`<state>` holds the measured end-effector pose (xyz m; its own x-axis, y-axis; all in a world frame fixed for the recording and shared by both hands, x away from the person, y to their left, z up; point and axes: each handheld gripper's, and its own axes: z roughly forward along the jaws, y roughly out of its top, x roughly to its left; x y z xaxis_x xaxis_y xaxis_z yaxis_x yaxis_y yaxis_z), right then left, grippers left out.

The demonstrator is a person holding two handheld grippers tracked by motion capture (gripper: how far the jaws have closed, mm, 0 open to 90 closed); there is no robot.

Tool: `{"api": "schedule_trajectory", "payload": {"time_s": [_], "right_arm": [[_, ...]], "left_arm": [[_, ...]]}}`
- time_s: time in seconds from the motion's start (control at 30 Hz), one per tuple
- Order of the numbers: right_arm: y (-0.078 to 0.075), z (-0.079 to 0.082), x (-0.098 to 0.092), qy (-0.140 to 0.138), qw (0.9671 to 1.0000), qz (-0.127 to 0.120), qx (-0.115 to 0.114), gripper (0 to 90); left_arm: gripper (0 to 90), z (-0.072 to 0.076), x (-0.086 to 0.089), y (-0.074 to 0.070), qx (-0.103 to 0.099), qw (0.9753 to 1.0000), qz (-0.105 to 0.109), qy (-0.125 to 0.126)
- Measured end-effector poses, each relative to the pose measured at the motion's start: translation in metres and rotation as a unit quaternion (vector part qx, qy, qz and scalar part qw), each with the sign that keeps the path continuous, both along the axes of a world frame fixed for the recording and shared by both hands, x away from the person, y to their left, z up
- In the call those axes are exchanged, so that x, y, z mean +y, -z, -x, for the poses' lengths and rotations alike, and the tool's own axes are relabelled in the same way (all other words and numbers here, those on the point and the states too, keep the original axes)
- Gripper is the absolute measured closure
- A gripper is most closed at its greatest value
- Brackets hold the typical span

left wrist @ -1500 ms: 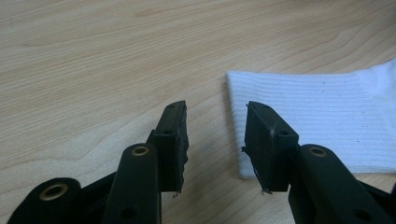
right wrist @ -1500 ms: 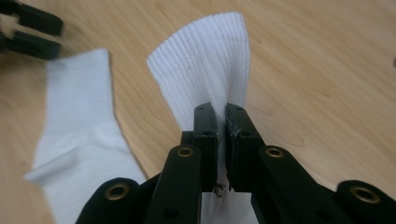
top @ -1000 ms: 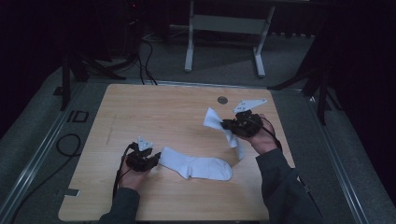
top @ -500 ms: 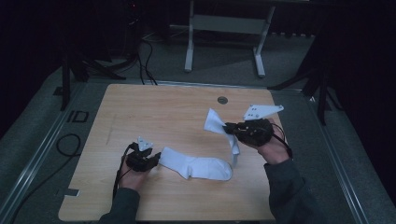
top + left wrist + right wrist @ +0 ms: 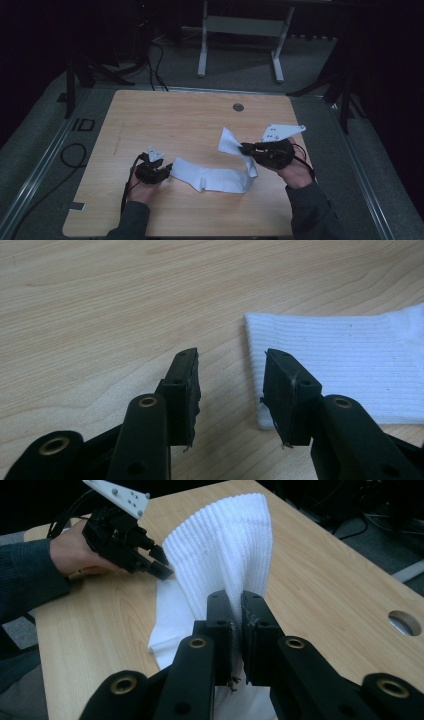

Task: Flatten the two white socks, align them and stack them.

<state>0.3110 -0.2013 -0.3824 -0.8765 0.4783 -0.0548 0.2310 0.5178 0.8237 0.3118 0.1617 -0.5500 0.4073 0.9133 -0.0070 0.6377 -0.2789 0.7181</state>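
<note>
Right tongs (image 5: 237,611) were clamped on a white ribbed sock (image 5: 215,177) (a soft knit, long and flat), lifting one end so it stood up off the pale wood-grain worktop (image 5: 165,120). Left tongs (image 5: 231,385) stood parted at the sock's cuff end, one black pad over its corner, gripping nothing. Its long axis ran across the worktop between the two hands. Farther back, a round grey grommet (image 5: 238,107) lay well apart.

overhead looking down, two close finger-level views
</note>
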Motion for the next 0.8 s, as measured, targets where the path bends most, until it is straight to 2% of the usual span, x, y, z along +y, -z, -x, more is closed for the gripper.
{"api": "schedule_trajectory", "payload": {"time_s": [0.13, 0.23, 0.3, 0.37, 0.53, 0.6, 0.73, 0.8], "right_arm": [[0.008, -0.001, 0.007, -0.004, 0.9999, 0.009, 0.006, 83.5], [0.025, -0.007, 0.022, -0.004, 0.9995, 0.021, 0.022, 83.5], [0.03, -0.008, 0.027, -0.006, 0.9994, 0.022, 0.026, 83.5], [0.04, -0.012, 0.04, -0.012, 0.9991, 0.021, 0.035, 83.5], [0.051, -0.016, 0.064, -0.015, 0.9988, 0.019, 0.044, 83.5], [0.055, -0.017, 0.073, -0.009, 0.9987, 0.027, 0.042, 83.4], [0.064, -0.02, 0.086, -0.01, 0.9981, 0.03, 0.052, 83.4], [0.071, -0.022, 0.098, -0.013, 0.9977, 0.029, 0.061, 83.4]], "left_arm": [[57.5, 0.0, 0.0, 0.0, 0.0, 1.0, 0.0, 0.0], [57.5, 0.0, 0.0, 0.0, 0.002, 1.0, 0.0, 0.001], [57.5, 0.0, 0.001, -0.001, 0.002, 1.0, -0.001, 0.001], [57.5, 0.0, 0.001, -0.001, 0.002, 1.0, 0.0, 0.0], [57.5, 0.0, 0.002, -0.001, 0.0, 1.0, 0.001, -0.001], [57.6, 0.0, 0.003, -0.002, 0.0, 1.0, 0.001, -0.001], [57.6, 0.001, 0.004, -0.002, 0.0, 1.0, 0.003, -0.003], [57.6, 0.0, 0.004, -0.002, 0.0, 1.0, 0.003, -0.003]]}}
